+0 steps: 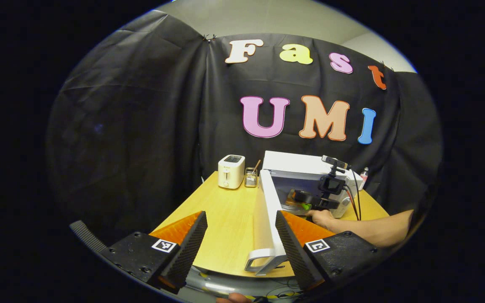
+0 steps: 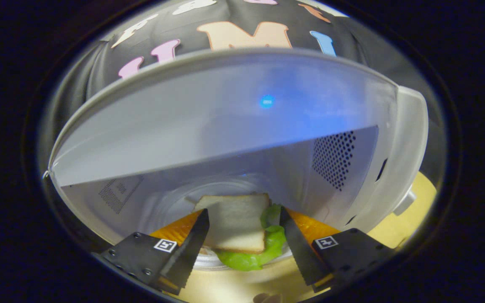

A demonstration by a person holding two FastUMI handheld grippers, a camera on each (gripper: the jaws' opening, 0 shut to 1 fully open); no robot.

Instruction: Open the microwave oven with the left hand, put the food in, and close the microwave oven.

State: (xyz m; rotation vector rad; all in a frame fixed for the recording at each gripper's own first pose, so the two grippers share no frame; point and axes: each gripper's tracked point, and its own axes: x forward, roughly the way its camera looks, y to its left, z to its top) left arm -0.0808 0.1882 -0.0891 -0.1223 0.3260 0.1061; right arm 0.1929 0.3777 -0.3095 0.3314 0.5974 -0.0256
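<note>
The white microwave [image 1: 310, 164] stands at the back of the table with its door [image 1: 267, 210] swung wide open towards me. The door's handle [image 1: 263, 261] lies just inside the right finger of my left gripper [image 1: 240, 213], which is open and holds nothing. A hand [image 1: 322, 216] holds my right gripper [image 1: 310, 202] at the oven's mouth. In the right gripper view a sandwich [image 2: 236, 223] of bread and green lettuce lies on the glass turntable [image 2: 221, 187]. My right gripper [image 2: 242, 215] has its fingers spread wide on either side of it.
A white toaster [image 1: 231, 170] and a small wire holder [image 1: 250, 177] stand at the back left of the wooden table [image 1: 221, 219]. The perforated right wall [image 2: 335, 158] of the oven cavity is close to the right gripper. Cables [image 1: 354, 198] trail from that gripper.
</note>
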